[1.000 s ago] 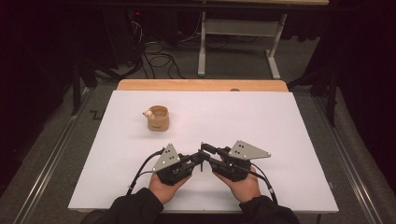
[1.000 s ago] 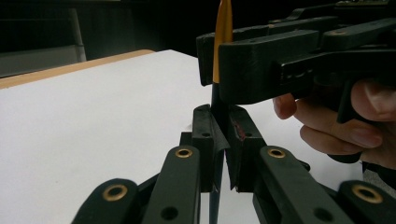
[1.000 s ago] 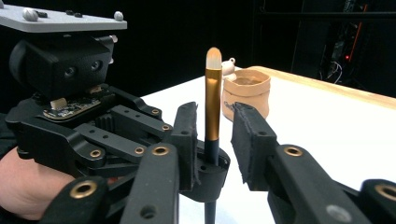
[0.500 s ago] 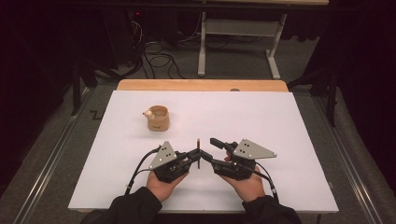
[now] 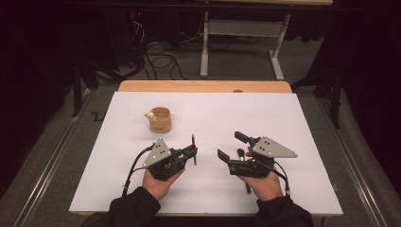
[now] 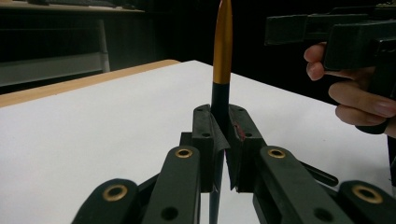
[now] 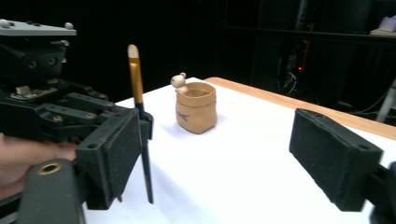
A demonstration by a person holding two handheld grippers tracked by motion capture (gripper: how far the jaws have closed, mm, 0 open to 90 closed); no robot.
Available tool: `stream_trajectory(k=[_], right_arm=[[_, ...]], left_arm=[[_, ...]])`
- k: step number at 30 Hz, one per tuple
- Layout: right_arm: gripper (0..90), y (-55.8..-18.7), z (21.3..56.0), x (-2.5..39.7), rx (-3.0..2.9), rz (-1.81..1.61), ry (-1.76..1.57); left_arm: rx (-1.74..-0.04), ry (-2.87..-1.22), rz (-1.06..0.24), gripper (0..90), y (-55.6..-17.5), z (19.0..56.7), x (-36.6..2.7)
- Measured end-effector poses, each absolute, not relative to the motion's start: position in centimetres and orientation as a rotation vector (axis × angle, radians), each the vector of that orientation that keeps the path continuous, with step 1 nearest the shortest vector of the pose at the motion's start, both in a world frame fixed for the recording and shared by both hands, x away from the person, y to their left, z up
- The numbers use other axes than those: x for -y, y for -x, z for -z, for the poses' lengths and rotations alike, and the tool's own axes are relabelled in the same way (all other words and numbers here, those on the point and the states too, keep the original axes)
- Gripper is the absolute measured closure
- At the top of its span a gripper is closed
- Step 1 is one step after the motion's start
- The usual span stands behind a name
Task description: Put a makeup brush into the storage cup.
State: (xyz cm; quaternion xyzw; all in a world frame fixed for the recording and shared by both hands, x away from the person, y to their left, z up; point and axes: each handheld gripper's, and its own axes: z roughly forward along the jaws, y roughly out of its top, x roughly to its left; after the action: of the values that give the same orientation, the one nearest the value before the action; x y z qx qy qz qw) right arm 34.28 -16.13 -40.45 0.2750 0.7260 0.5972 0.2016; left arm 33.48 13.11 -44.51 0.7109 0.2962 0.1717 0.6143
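Brush [image 6: 222,51] upright – tip up (left claw [image 6: 219,135] clamps).

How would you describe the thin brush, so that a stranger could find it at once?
Start from the white table; on its near left part, the left gripper holds the brush in its shut jaws. It is a thin stick with a dark handle and a golden collar, standing upright, unlike the squat tan cup farther back.
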Motion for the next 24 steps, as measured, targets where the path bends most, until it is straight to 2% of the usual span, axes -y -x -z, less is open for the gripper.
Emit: stream_trajectory(k=[7,18,24], right_arm=[[12.8,-34.3,40.5,17.3,-2.001,-1.638,-0.799],[2.2,-34.3,40.7,19.1,-1.966,-1.582,-0.842],[0.3,-34.2,40.9,19.8,-1.959,-1.564,-0.851]], left_arm=[[-0.698,-1.632,-0.405,82.9,-33.8,44.3,-13.9],[-0.727,-1.598,-0.439,83.0,-34.4,43.7,-15.6],[-0.745,-1.584,-0.453,82.9,-34.6,43.5,-16.4]])
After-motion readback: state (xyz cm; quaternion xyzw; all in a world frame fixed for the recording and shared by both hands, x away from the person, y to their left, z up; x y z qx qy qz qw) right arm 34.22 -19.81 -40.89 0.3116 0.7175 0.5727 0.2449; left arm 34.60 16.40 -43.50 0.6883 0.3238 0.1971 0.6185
